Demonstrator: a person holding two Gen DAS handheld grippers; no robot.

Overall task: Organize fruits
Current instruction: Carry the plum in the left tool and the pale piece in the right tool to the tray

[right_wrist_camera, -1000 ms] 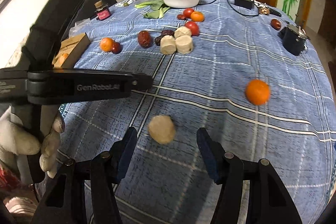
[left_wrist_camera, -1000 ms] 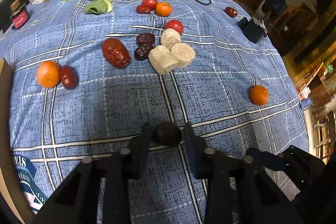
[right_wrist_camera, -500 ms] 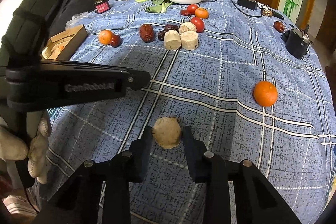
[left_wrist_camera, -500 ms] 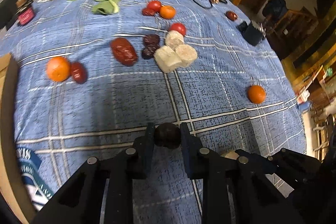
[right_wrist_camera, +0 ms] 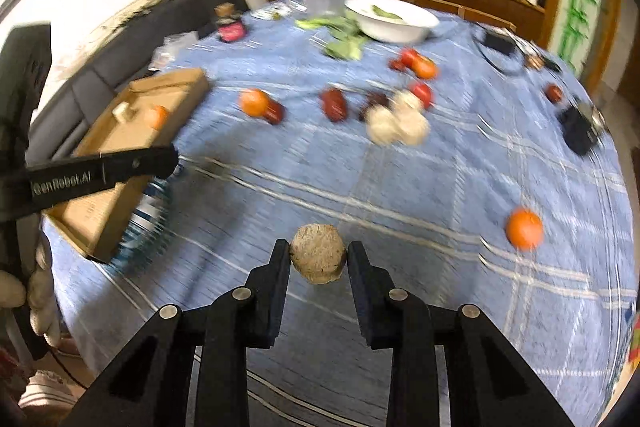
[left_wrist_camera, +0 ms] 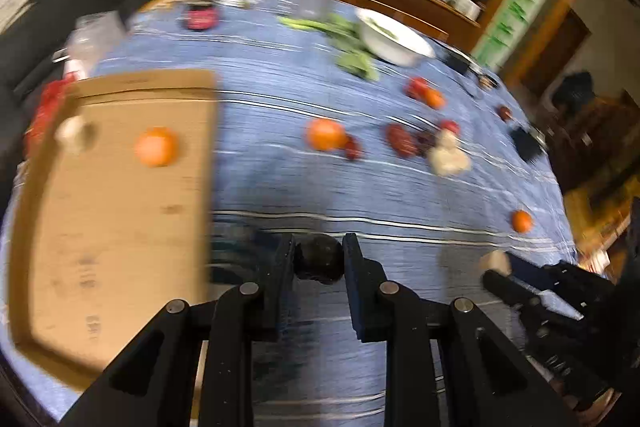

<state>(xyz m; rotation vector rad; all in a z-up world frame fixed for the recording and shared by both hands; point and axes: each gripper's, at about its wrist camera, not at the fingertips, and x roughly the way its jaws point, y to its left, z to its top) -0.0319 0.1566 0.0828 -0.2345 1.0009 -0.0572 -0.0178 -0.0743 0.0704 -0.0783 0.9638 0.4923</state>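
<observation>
With both loads clear of the counter (right_wrist_camera: 400,187), the left tongs (left_wrist_camera: 319,259) hold a dark fruit (left_wrist_camera: 319,258) and the right tongs (right_wrist_camera: 319,259) clamp a pale round (right_wrist_camera: 318,259), each pinched squarely between the pads. The right tongs have just closed on their piece. Blur streaks both views.

A cardboard box (left_wrist_camera: 112,235) sits at the counter's left edge, an orange (left_wrist_camera: 156,147) and a pale chunk (left_wrist_camera: 72,133) already inside. It looks the likely drop point, and the left tongs hang just beside its near wall. Still out on the blue cloth are another orange (right_wrist_camera: 525,229) near the right edge, an orange and date pair (right_wrist_camera: 260,105) mid-counter, and a cluster of dates and pale rounds (right_wrist_camera: 394,121) beyond, near a white bowl (right_wrist_camera: 390,19).

Doing this step well probably means carrying each piece over the box wall with clearance, lowering it close to the floor of the box, and only then easing the grip, so round fruit does not bounce or roll onto what lies there. The two tools sit close together, the left one's arm crossing the right view, so going in one at a time would avoid a knock. A steady squeeze matters; both items are round and could squirt out if the pads shift.
</observation>
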